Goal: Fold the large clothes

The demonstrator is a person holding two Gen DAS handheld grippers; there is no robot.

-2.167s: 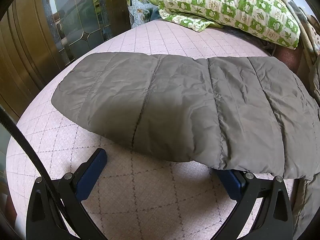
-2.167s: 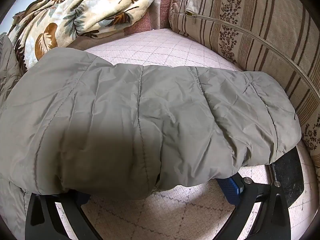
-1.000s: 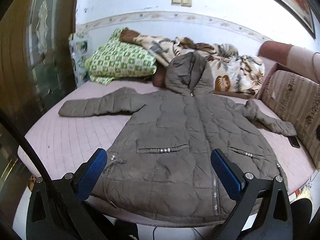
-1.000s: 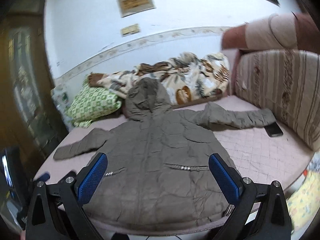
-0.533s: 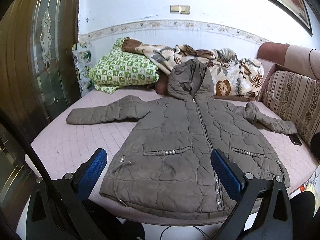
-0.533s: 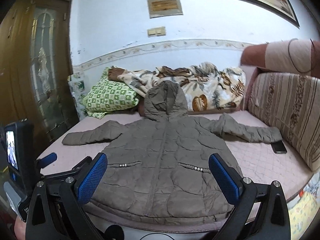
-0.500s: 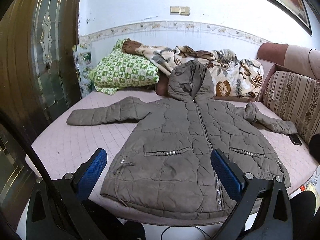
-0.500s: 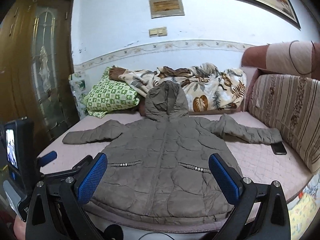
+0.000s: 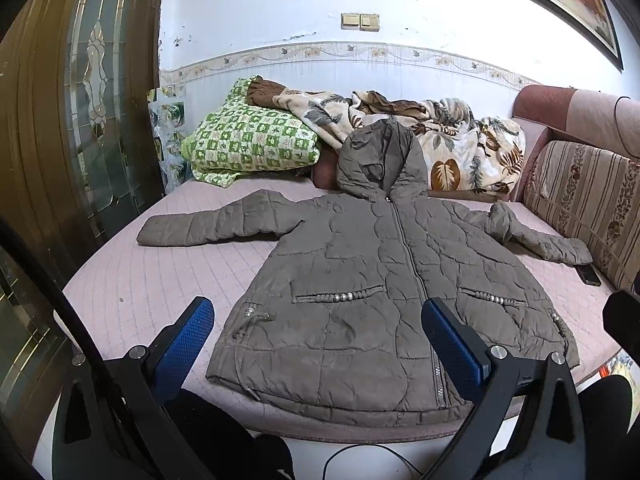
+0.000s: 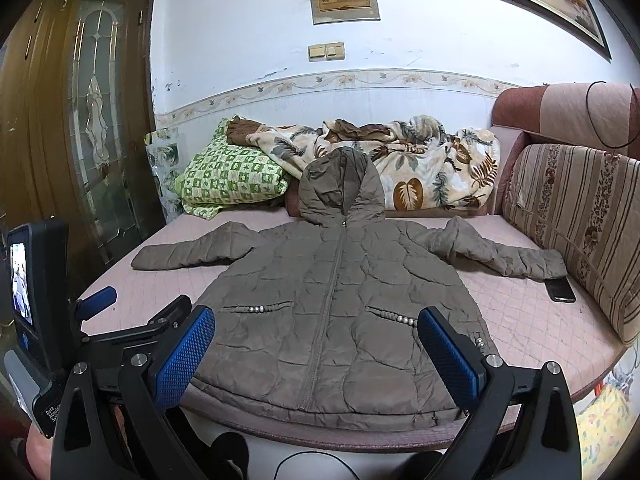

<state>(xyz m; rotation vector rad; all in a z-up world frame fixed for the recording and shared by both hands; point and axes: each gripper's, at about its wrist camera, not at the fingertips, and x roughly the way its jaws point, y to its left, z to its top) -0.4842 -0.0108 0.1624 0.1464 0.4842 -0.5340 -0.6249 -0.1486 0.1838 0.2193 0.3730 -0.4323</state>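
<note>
A grey-brown quilted hooded coat (image 9: 372, 292) lay flat, zipped and face up, on the pink quilted bed (image 9: 160, 280), sleeves spread to both sides, hood toward the leaf-print blanket (image 9: 452, 144). The left tool (image 9: 316, 344) and right tool (image 10: 316, 348) hung wide open before the hem, holding nothing.

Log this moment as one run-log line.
stage: pre-fold | coat: flat on bed, zipped, sleeves spread | left gripper: open, empty | right gripper: open, empty
</note>
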